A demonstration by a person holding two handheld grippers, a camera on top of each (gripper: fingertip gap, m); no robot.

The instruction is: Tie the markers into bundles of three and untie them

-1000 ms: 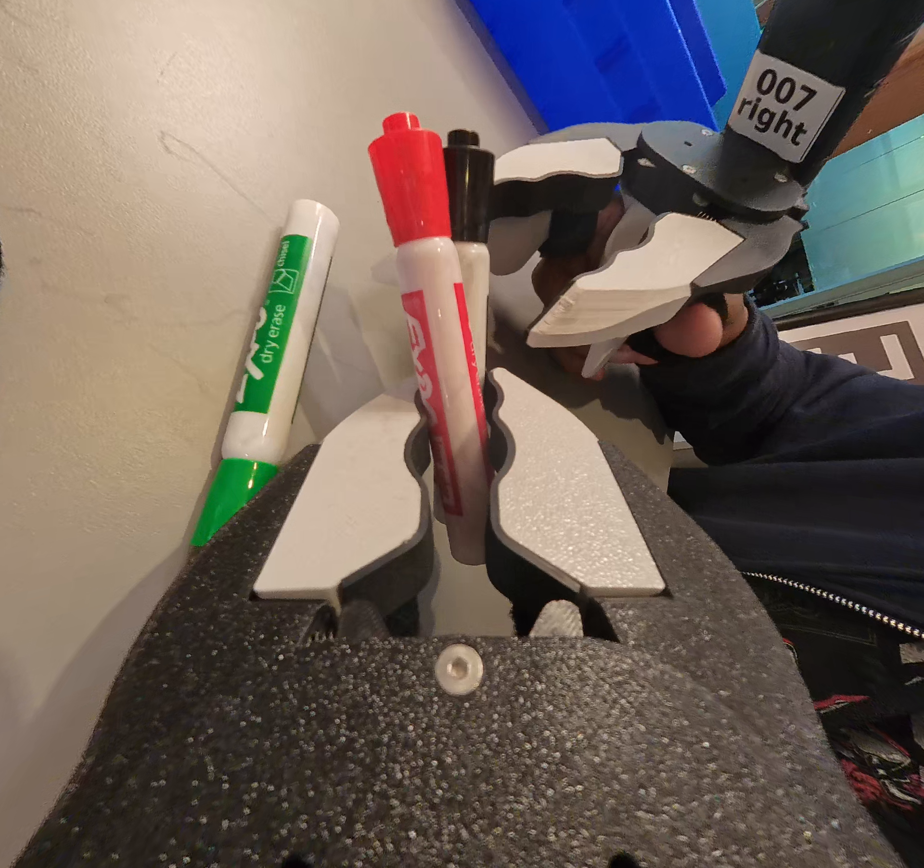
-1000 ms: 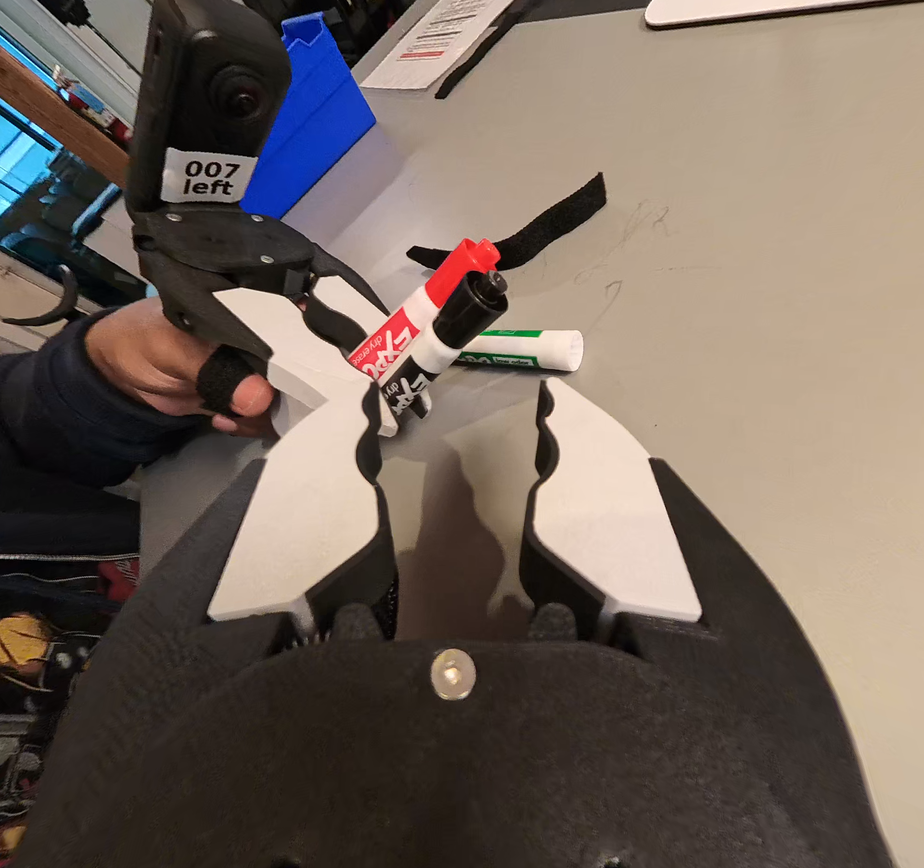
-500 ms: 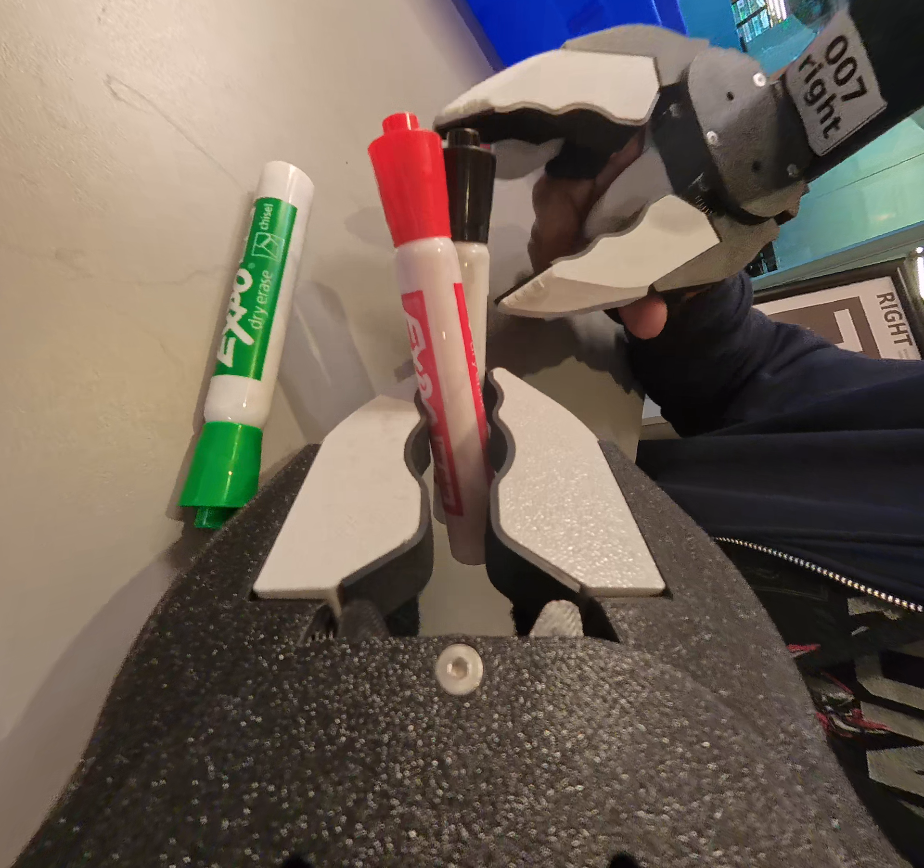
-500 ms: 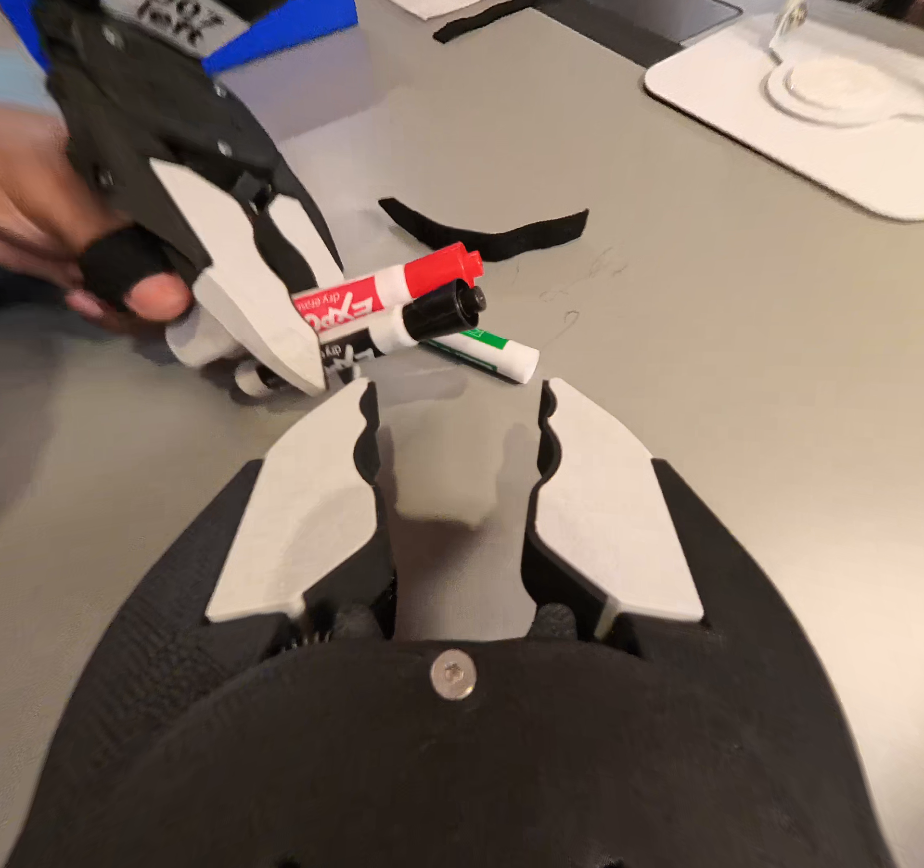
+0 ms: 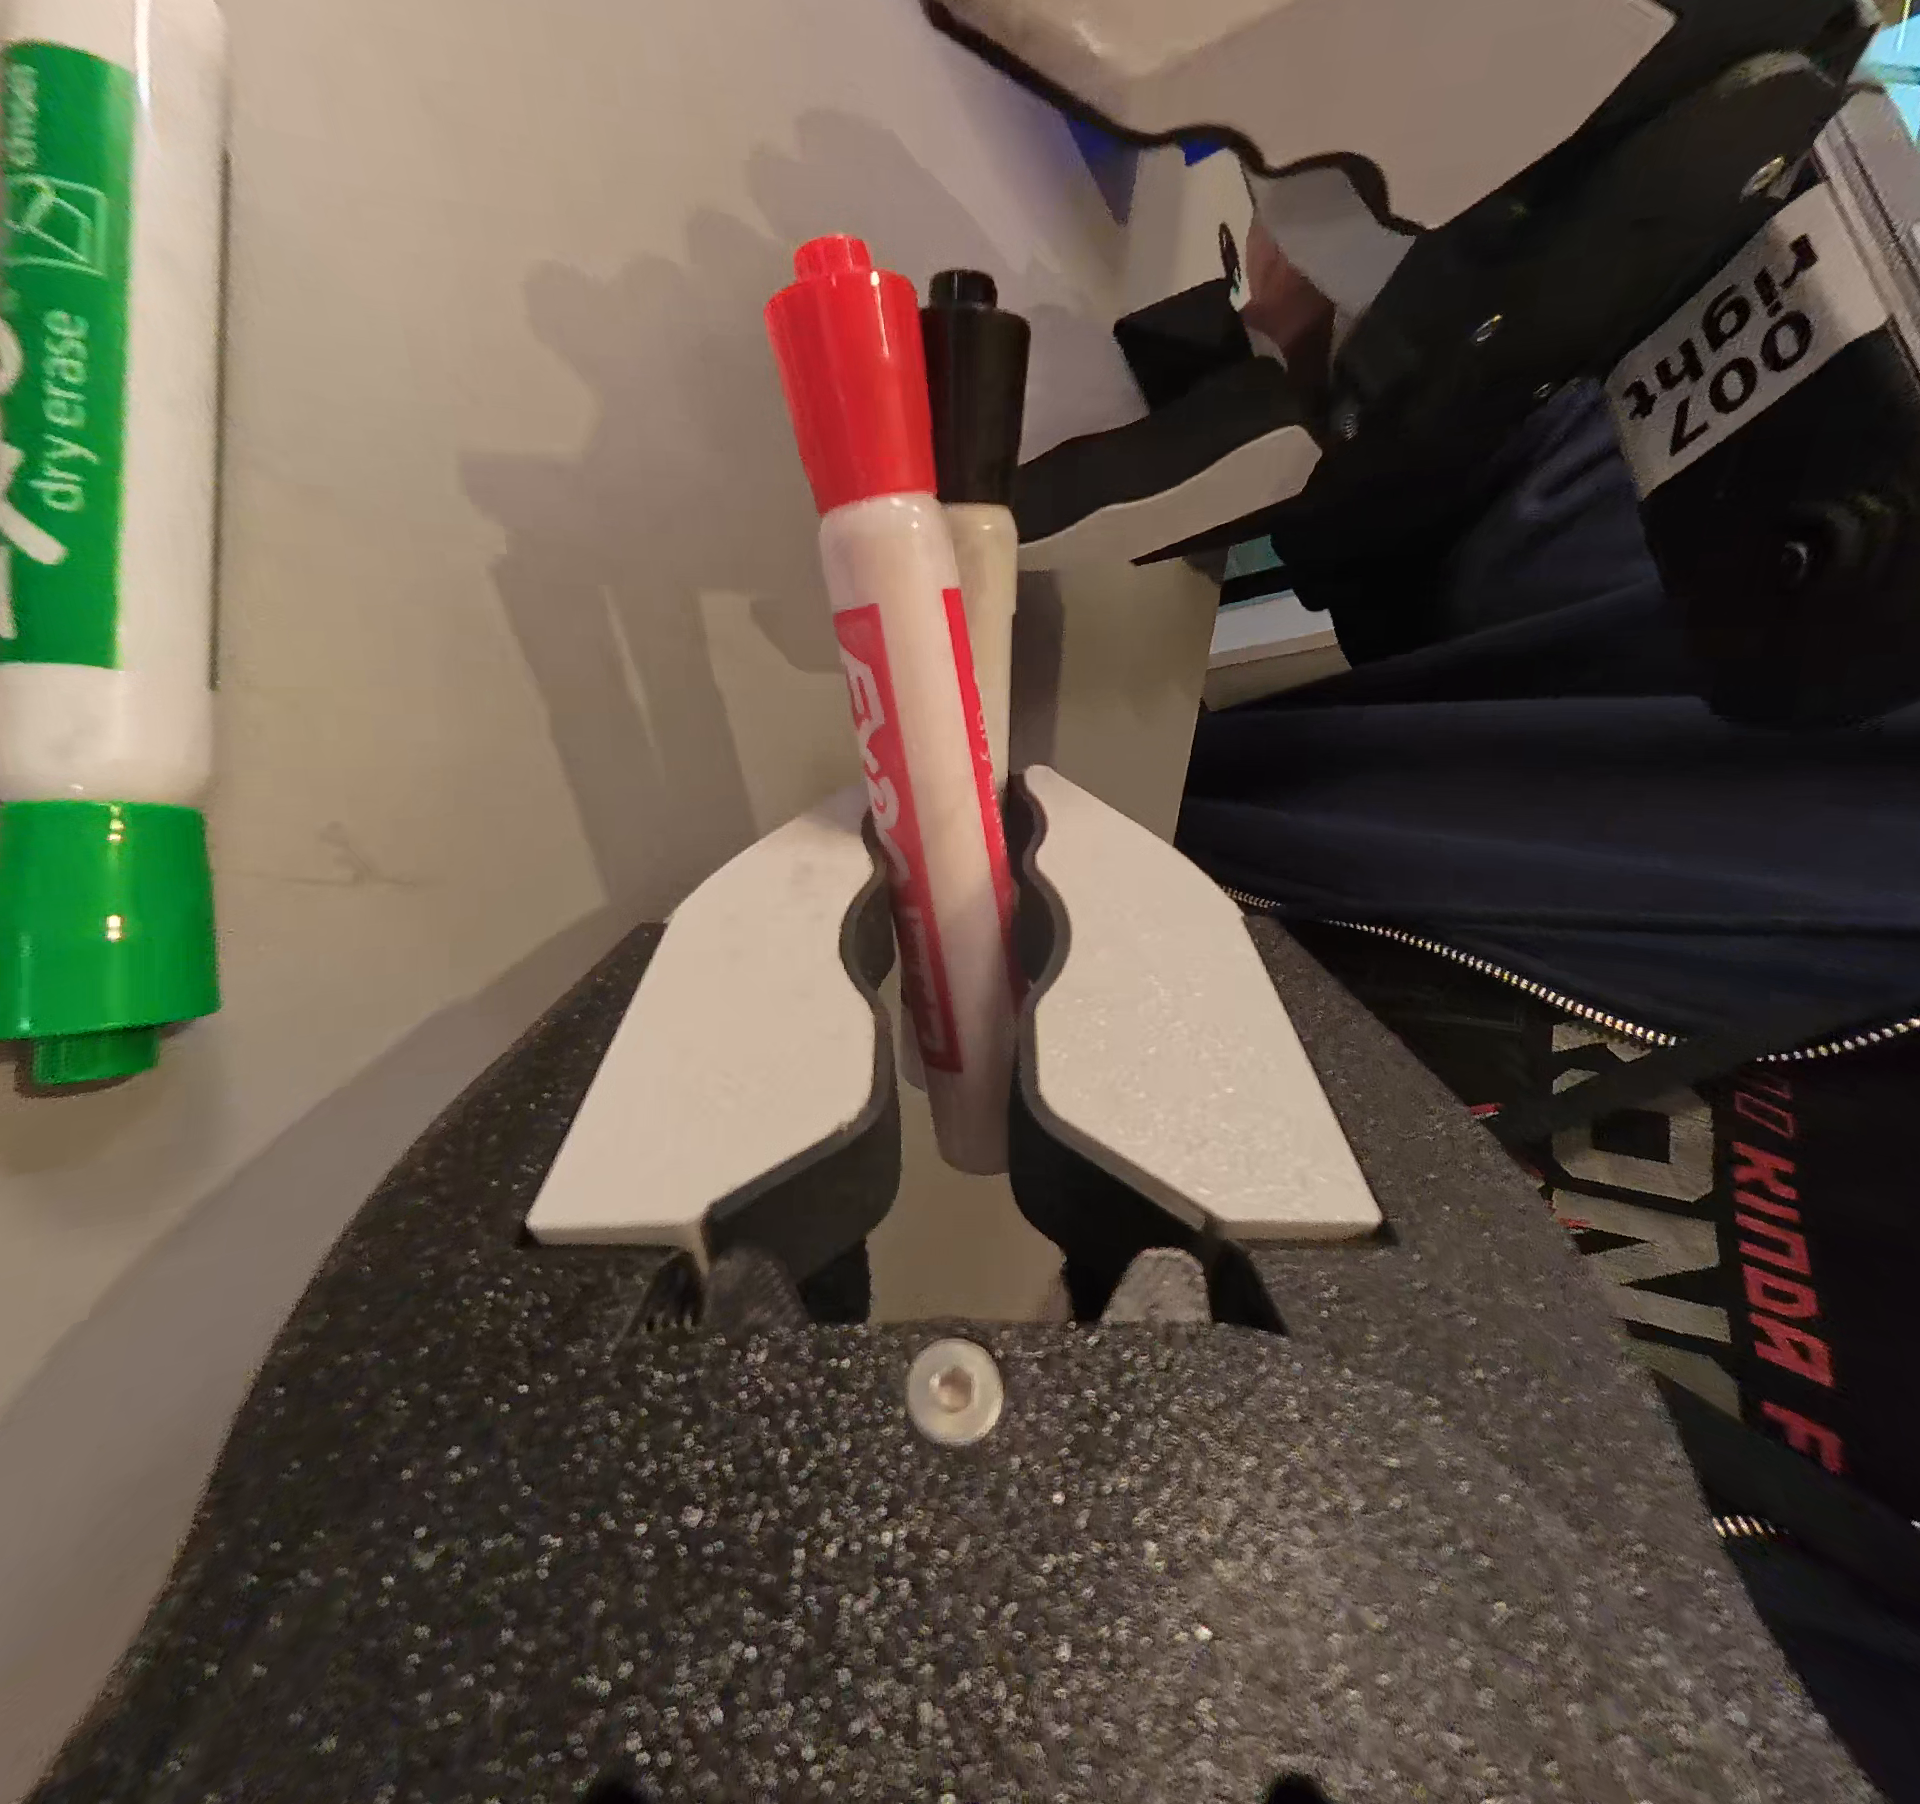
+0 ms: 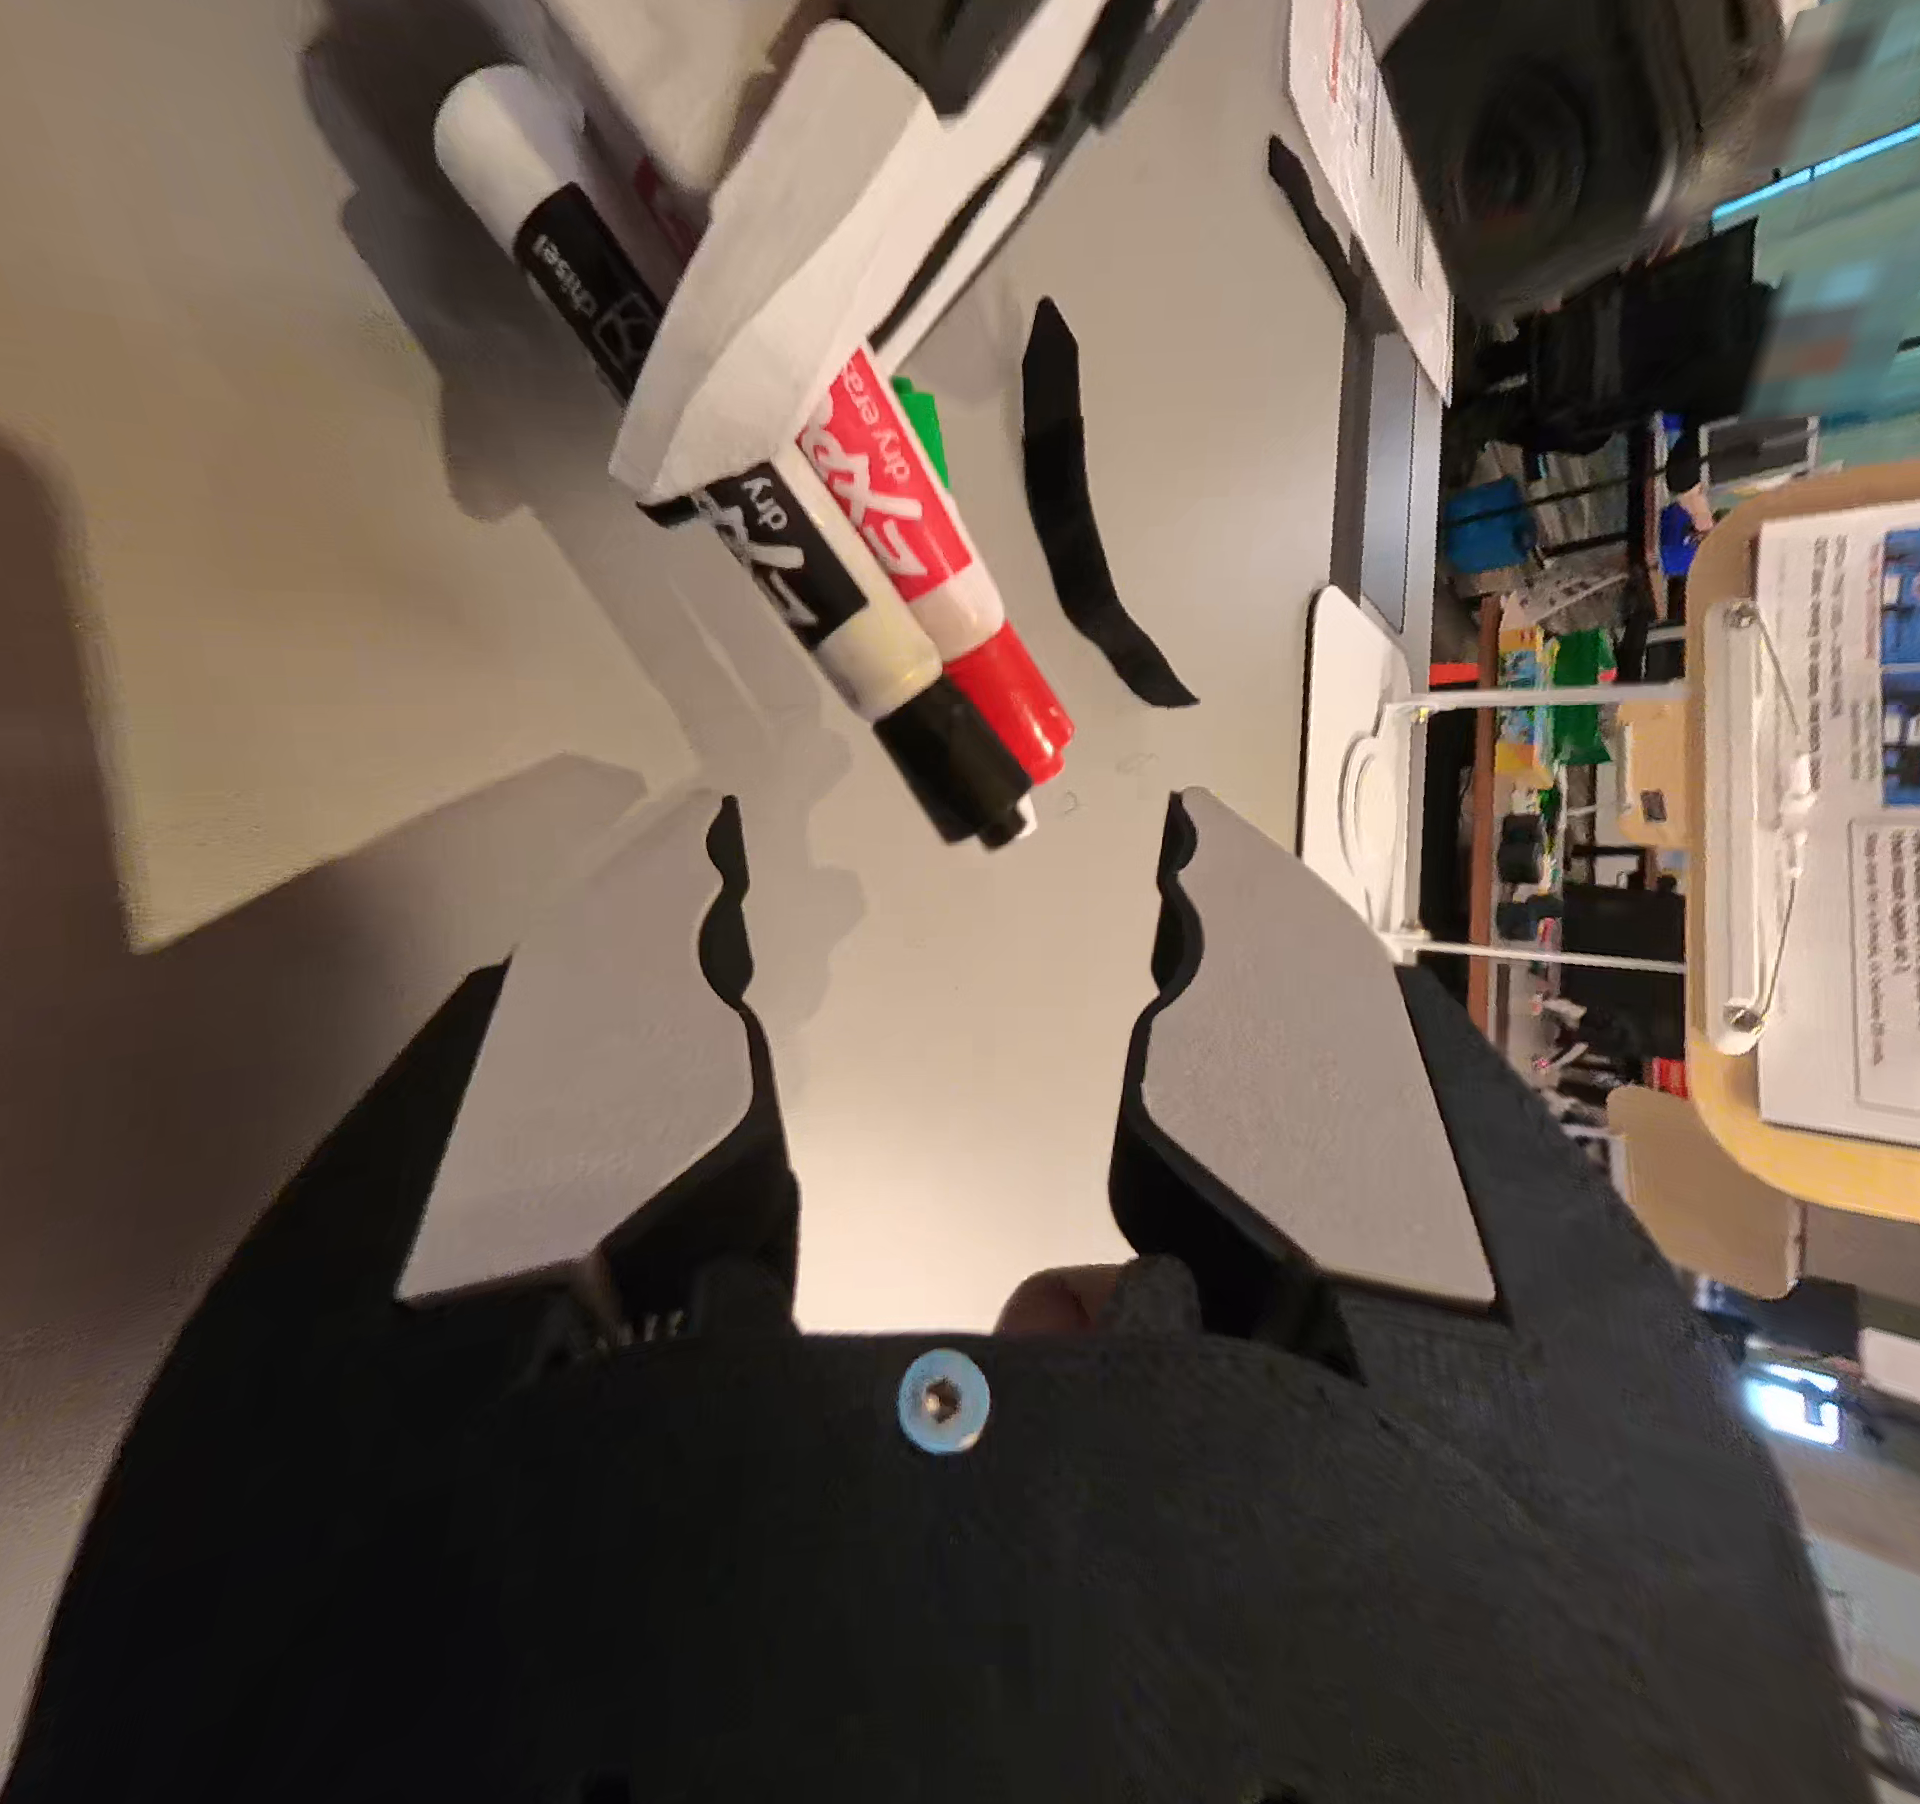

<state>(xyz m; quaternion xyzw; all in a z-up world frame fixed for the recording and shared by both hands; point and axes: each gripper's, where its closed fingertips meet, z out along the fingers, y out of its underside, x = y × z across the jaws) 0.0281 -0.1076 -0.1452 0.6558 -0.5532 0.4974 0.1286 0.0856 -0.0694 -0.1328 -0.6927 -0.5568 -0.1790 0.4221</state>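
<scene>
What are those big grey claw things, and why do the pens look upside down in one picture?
They are two hand-held grabbers, each with two flat grey fingers, and a person squeezes one in each hand. Each grabber carries its own camera looking along its fingers, so the two pictures show one moment from two sides, and one camera is tipped over. The left gripper pinches a red-capped white marker and a black-capped white marker side by side. The right gripper is open and holds nothing; its fingers point toward the marker caps. On the grey table lie a green-capped white marker and a black fabric strap.
</scene>
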